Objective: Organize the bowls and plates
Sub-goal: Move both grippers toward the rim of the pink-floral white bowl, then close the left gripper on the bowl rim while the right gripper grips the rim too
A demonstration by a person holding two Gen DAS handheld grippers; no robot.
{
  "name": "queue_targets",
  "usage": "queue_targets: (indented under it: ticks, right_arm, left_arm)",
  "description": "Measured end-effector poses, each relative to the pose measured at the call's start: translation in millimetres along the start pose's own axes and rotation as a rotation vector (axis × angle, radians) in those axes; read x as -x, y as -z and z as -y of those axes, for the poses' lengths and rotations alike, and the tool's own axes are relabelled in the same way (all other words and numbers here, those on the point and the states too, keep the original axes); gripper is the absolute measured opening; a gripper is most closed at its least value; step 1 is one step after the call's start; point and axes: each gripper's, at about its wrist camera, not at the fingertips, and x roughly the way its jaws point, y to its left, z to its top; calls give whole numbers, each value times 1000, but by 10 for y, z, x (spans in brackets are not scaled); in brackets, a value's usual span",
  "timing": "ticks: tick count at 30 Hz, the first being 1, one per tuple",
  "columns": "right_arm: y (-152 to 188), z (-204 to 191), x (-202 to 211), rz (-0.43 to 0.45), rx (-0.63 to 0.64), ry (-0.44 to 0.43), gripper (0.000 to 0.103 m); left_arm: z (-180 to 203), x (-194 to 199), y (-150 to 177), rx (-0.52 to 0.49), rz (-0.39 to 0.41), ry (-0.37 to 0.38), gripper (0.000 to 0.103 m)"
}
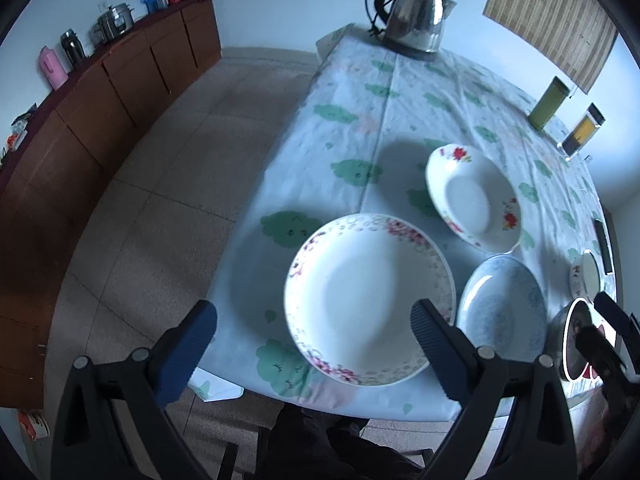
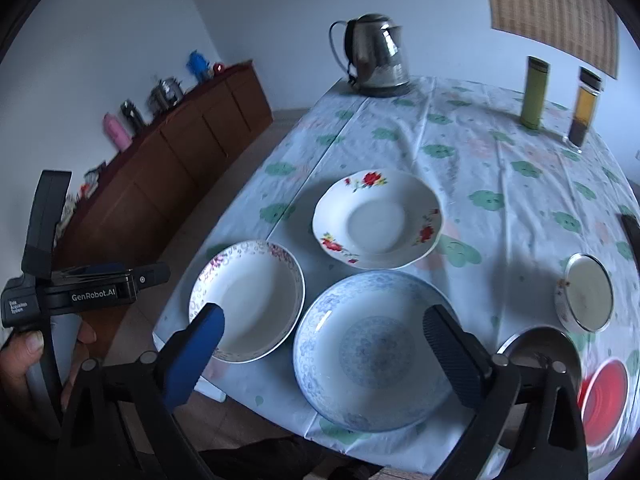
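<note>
Three plates lie on the tablecloth near the front-left corner. My left gripper (image 1: pixel 316 338) hangs open over the pink-rimmed plate (image 1: pixel 368 300), nothing between its fingers. My right gripper (image 2: pixel 326 348) is open above the blue-patterned plate (image 2: pixel 376 364), empty too. The red-flower plate (image 2: pixel 378 220) lies farther back, behind both. To the right are a small white bowl (image 2: pixel 584 292), a metal bowl (image 2: pixel 540 352) and a red bowl (image 2: pixel 604 396). In the right wrist view the pink-rimmed plate (image 2: pixel 248 300) is left of the blue one, and a hand holds the left gripper (image 2: pixel 156 272) beside the table.
A steel kettle (image 2: pixel 376 56) stands at the table's far end. A green tumbler (image 2: pixel 534 92) and a glass jar (image 2: pixel 584 108) are at the back right. The table's edge (image 1: pixel 224 264) runs along the left, above tiled floor. A brown cabinet (image 1: pixel 100 92) with flasks lines the left wall.
</note>
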Motion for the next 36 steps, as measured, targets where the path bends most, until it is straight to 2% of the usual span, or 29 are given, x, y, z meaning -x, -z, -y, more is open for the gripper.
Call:
queue_targets:
  ticks: [3,7,9,11,13,18,26,34,36]
  right_arm:
    - [-34,-35,-191,-30,15,2,79]
    - [-77,-65,-401,-53,32,5,78]
    - [-90,-92,-524,-76,42,14,76]
    - [-97,-129,-641,-92,55,14,68]
    - [-106,-183,-779,-114,75,20,64]
    - [-129,-271,-994,-136,100,5,57]
    - [-175,-368,-1301,-182,131,-6,50]
    - [-166,-399,-1518,-232,158,-10,44]
    - [-153,-395,-1559,-244,162,-12,38]
  left_arm:
    - [-72,-136,-21,3,-24,-4,94]
    - [-165,-345,-29,8,-60,-10,93]
    - [-188,-440,-28,6,-78,-8,87]
    - [-195,-537,-27,0,-100,-10,84]
    - [-202,-611,-12,-1,-117,0,79]
    - [-221,-785,13,-2,-168,14,59]
    - [-256,-916,16,11,-200,28,51]
    - [-242,-1036,15,20,-234,45,32]
    - [-238,-1063,21,23,-246,56,29]
